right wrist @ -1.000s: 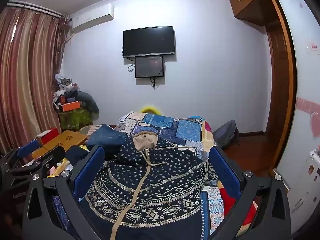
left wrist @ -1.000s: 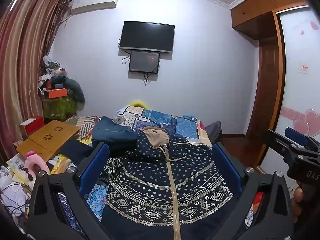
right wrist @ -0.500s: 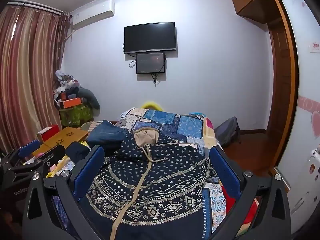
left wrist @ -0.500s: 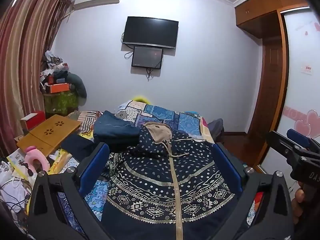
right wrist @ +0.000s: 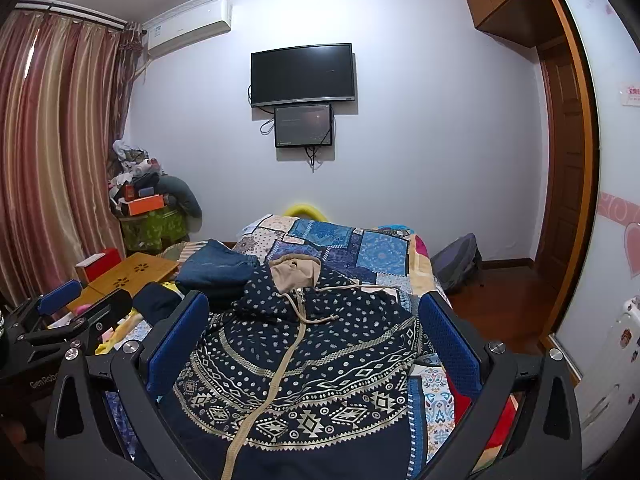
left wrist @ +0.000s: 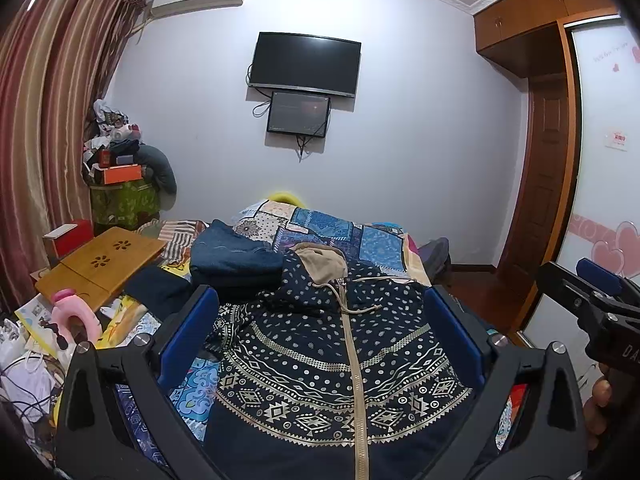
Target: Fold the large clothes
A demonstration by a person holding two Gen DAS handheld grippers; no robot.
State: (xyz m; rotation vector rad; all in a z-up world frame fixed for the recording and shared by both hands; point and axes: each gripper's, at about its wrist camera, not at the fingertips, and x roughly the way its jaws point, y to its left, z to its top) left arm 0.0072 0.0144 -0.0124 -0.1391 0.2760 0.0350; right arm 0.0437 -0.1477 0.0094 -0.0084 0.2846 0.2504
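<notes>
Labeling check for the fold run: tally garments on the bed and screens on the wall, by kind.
Patterned navy zip hoodie: 1
Folded blue jeans: 1
Wall TV: 1
Small monitor: 1
Total: 4

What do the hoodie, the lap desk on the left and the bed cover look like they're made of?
Hoodie: soft knit, likely fleece or cotton blend, matte navy with printed cream patterns; it drapes and rumples, with a tan lined hood and metal-looking zipper.
Lap desk: bamboo or light wood, smooth honey finish, flower cut-outs.
Bed cover: woven cotton-like patchwork print, matte; whether it is quilted cannot be told.
</notes>
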